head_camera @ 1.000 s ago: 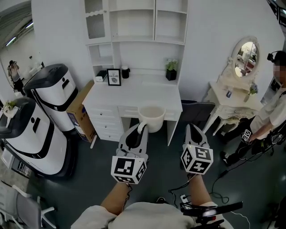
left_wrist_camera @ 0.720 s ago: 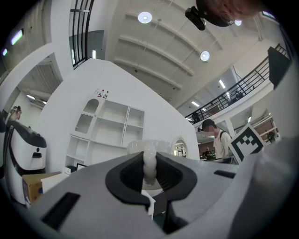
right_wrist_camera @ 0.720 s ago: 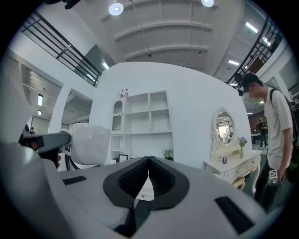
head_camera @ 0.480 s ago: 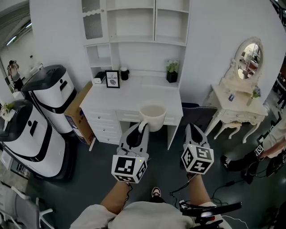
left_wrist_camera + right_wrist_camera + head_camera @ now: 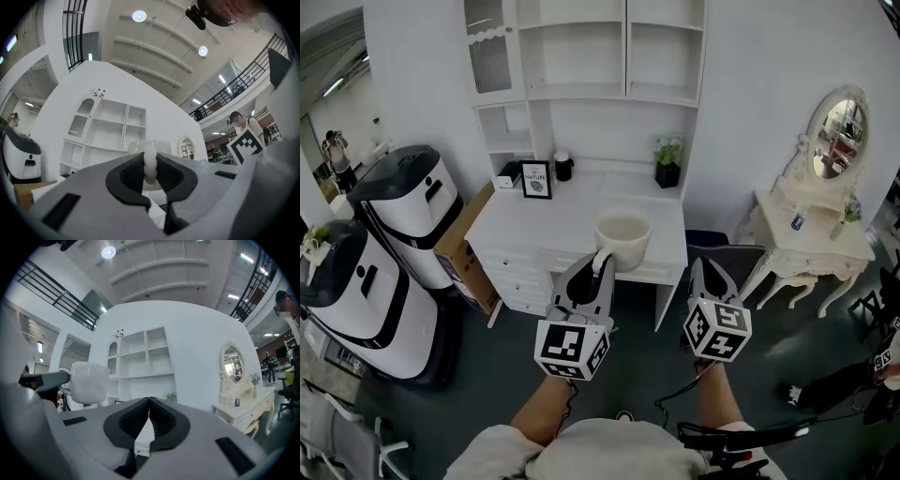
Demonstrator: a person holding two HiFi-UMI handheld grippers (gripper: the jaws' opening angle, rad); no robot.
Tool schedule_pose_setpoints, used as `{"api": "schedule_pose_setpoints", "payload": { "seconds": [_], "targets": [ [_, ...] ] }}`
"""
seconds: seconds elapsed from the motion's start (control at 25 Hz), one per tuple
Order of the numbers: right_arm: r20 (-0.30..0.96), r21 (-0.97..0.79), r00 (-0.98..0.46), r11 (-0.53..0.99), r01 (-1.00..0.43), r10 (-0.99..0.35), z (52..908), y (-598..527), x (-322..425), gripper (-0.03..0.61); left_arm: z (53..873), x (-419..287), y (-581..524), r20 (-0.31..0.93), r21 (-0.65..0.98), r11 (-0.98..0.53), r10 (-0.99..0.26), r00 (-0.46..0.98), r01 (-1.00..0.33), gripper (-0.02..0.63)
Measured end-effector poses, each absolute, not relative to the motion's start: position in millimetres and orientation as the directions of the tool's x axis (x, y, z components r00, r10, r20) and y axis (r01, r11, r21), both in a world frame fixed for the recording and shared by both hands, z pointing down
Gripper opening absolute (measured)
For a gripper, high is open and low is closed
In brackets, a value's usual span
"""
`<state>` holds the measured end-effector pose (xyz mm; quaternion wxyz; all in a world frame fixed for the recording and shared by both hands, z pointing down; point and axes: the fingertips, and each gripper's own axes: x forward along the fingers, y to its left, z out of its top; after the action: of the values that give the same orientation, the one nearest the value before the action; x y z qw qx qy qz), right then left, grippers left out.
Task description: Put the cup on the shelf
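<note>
Head view is showing the left gripper (image 5: pixel 599 262) clamping the handle of the white cup (image 5: pixel 622 239), carrying it in the air over the desk's (image 5: pixel 534 216) front edge. The right gripper (image 5: pixel 710 272) is hanging closed and empty. The cup is not yet reaching the shelf (image 5: pixel 581 89) above the desk.

Open shelves above a partly filled desk
The upper shelves (image 5: pixel 572 56) are open at the front. The desk's (image 5: pixel 558 220) back edge is taken up by a picture frame (image 5: pixel 536 179), a jar (image 5: pixel 563 167) and a plant (image 5: pixel 667 161).
</note>
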<state>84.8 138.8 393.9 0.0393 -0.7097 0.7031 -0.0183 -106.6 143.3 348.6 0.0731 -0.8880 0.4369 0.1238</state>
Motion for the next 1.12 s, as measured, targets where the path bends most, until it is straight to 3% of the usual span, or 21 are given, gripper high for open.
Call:
{"api": "schedule_pose_setpoints", "payload": {
  "seconds": [0.6,1.12],
  "targets": [
    [-0.023,-0.092,-0.008,0.010,-0.996,-1.000,390,48,147,0.023,338,-52,54,-0.307,0.006,-0.590,-0.769,0.560,-0.807,0.048],
    [0.013,-0.101,-0.056,0.054,-0.993,-0.998,406,13,154,0.023,347,-44,22,-0.288,0.003,-0.561,-0.793,0.537,-0.828,0.048]
  ]
}}
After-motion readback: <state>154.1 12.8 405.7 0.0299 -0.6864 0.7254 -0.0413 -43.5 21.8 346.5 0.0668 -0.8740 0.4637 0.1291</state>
